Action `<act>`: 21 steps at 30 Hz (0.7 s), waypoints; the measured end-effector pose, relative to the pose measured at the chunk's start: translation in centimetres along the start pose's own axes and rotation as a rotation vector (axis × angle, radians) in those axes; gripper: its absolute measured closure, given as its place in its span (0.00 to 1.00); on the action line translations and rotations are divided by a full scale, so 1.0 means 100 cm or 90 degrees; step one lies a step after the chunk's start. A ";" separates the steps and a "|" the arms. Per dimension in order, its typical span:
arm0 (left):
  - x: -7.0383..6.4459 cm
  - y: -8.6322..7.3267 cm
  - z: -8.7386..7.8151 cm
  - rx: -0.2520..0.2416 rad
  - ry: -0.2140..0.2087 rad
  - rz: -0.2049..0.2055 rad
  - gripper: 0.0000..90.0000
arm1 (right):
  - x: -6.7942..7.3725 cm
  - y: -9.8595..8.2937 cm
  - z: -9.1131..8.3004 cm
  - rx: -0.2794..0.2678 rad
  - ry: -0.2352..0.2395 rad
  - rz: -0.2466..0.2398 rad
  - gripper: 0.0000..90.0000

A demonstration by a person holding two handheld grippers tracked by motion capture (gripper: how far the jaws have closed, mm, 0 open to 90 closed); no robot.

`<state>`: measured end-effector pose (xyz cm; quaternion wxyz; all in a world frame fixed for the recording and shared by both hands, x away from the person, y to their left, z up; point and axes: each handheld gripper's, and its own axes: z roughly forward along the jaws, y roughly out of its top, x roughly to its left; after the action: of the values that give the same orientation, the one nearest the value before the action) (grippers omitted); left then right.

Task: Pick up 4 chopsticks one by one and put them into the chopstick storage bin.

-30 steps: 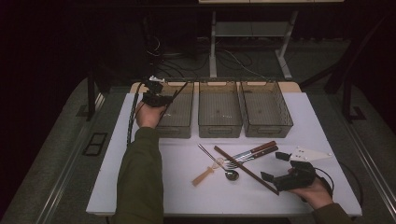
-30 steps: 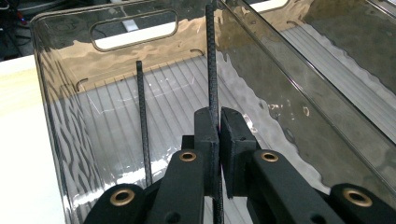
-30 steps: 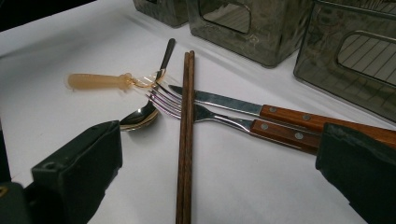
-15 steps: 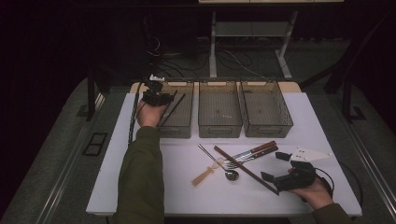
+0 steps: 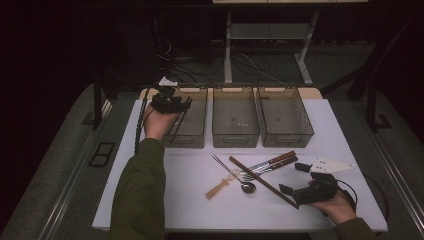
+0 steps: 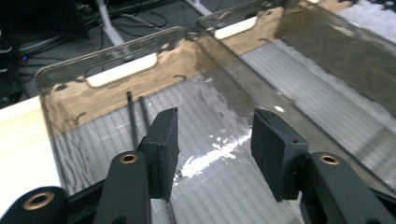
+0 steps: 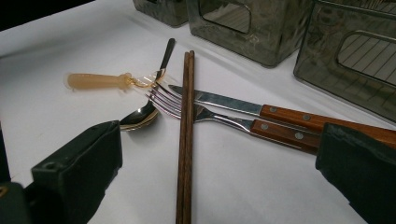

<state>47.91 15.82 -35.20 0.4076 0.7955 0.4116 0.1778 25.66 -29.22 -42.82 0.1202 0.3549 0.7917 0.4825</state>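
1. Nearest the person, the right gripper [image 5: 293, 178] rests in the right hand on the white table [image 5: 185, 205]. Its jaws are spread wide and hold nothing. It has not moved over the last second.
2. Between those jaws, in the right gripper view, lies a pair of brown chopsticks [image 7: 186, 140], side by side and pointing away.
3. The chopsticks cross over a fork [image 7: 187, 109] and a knife [image 7: 219, 101], both with wooden handles. A spoon [image 7: 140, 116] and a small amber-handled utensil [image 7: 95, 80] lie just beside them.
4. Farther off, three clear bins stand in a row: the left bin [image 5: 192, 141], the middle bin [image 5: 235, 141] and the right bin [image 5: 287, 142].
5. The left gripper [image 6: 215, 140] hovers over the left bin with its jaws spread and empty.
6. A second ago a thin dark stick hung from that gripper. Now black chopsticks [image 6: 132, 116] lie on the left bin's floor, just beside the left jaw.
7. This suggests one pair has just been dropped off and sorted. The brown chopsticks in front of the right gripper look like the next item to pick up.
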 end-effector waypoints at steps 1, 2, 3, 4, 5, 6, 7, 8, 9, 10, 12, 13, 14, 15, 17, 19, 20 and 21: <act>-0.002 0.001 -0.001 0.001 -0.007 0.004 0.54 | 0.000 0.000 0.000 0.000 0.000 0.001 0.01; -0.004 0.001 -0.003 0.003 -0.010 0.012 0.53 | 0.000 0.000 0.000 0.001 -0.001 0.001 0.01; -0.006 0.002 -0.005 0.005 -0.017 0.015 0.51 | 0.000 0.000 0.000 0.001 -0.001 0.003 0.01; -0.008 0.003 -0.007 0.004 -0.023 0.018 0.50 | 0.000 0.000 0.000 0.001 -0.001 0.002 0.01; -0.010 0.003 -0.009 0.000 -0.025 0.025 0.49 | 0.000 0.000 0.000 0.001 -0.001 0.002 0.01; -0.013 0.003 -0.011 -0.004 -0.028 0.029 0.49 | 0.000 0.000 0.000 0.001 -0.001 0.003 0.01; -0.015 0.003 -0.014 -0.006 -0.035 0.031 0.48 | 0.000 0.000 0.000 0.001 -0.001 0.003 0.01; -0.017 0.003 -0.016 -0.009 -0.039 0.032 0.47 | 0.000 0.000 0.000 0.001 -0.001 0.002 0.01; -0.019 0.003 -0.018 -0.009 -0.043 0.032 0.46 | 0.000 0.000 0.000 0.001 -0.001 0.002 0.01; -0.021 0.002 -0.020 -0.012 -0.048 0.034 0.45 | 0.000 0.000 0.000 0.001 -0.002 0.002 0.01; -0.025 0.000 -0.024 -0.016 -0.053 0.037 0.43 | 0.000 0.000 0.000 0.001 -0.002 0.003 0.01; -0.028 -0.001 -0.026 -0.022 -0.055 0.033 0.42 | 0.000 0.000 0.000 0.001 -0.002 0.004 0.01; -0.030 -0.003 -0.029 -0.026 -0.060 0.032 0.41 | -0.001 0.000 0.000 0.001 -0.002 0.004 0.01; -0.032 -0.005 -0.031 -0.027 -0.062 0.036 0.41 | -0.001 0.000 0.000 0.002 -0.002 0.005 0.01; -0.036 -0.008 -0.035 -0.036 -0.069 0.031 0.39 | -0.001 0.000 0.000 0.002 -0.002 0.005 0.01; -0.040 -0.012 -0.038 -0.037 -0.079 0.031 0.37 | -0.001 0.000 0.000 0.002 -0.003 0.006 0.01; -0.042 -0.015 -0.040 -0.035 -0.081 0.034 0.36 | -0.001 0.000 0.000 0.002 -0.003 0.005 0.01; -0.045 -0.017 -0.041 -0.034 -0.082 0.036 0.35 | -0.001 0.000 0.000 0.002 -0.003 0.006 0.01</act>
<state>41.82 14.88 -33.82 0.4496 0.8052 0.3570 0.1484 25.73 -29.26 -42.87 0.1196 0.3599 0.7907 0.4806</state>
